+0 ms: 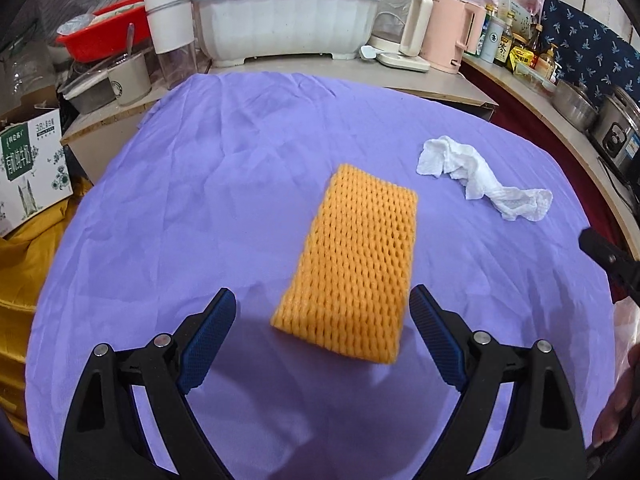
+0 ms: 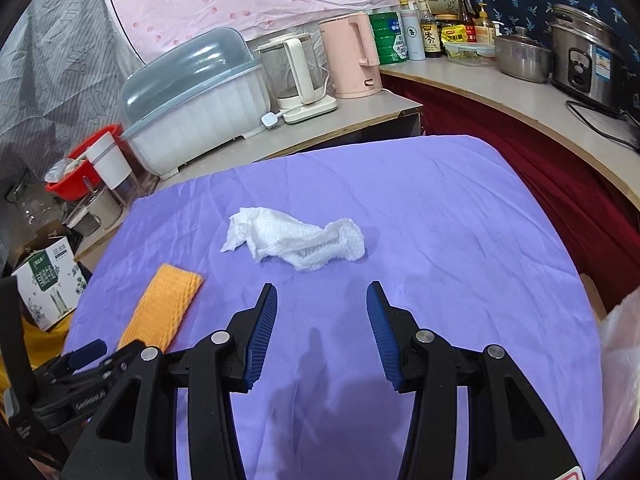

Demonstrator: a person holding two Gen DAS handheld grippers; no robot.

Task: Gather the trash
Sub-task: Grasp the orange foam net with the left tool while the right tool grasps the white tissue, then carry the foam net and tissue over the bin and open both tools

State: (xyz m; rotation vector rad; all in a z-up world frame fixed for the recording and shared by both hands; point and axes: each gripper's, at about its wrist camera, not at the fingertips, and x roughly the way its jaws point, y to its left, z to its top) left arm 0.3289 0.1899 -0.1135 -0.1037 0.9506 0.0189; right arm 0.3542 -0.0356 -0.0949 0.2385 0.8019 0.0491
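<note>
From the left wrist, the left gripper point(image 1: 322, 300) is spread wide and holds nothing; the orange foam net point(image 1: 352, 260) lies flat between its tips on the purple cloth point(image 1: 200, 200). It looks light and squishy, so pinch its near end. From the right wrist, the right gripper point(image 2: 322, 294) is half open and empty, near the crumpled tissue point(image 2: 296, 240), probably soft; grab its bunched middle.
</note>
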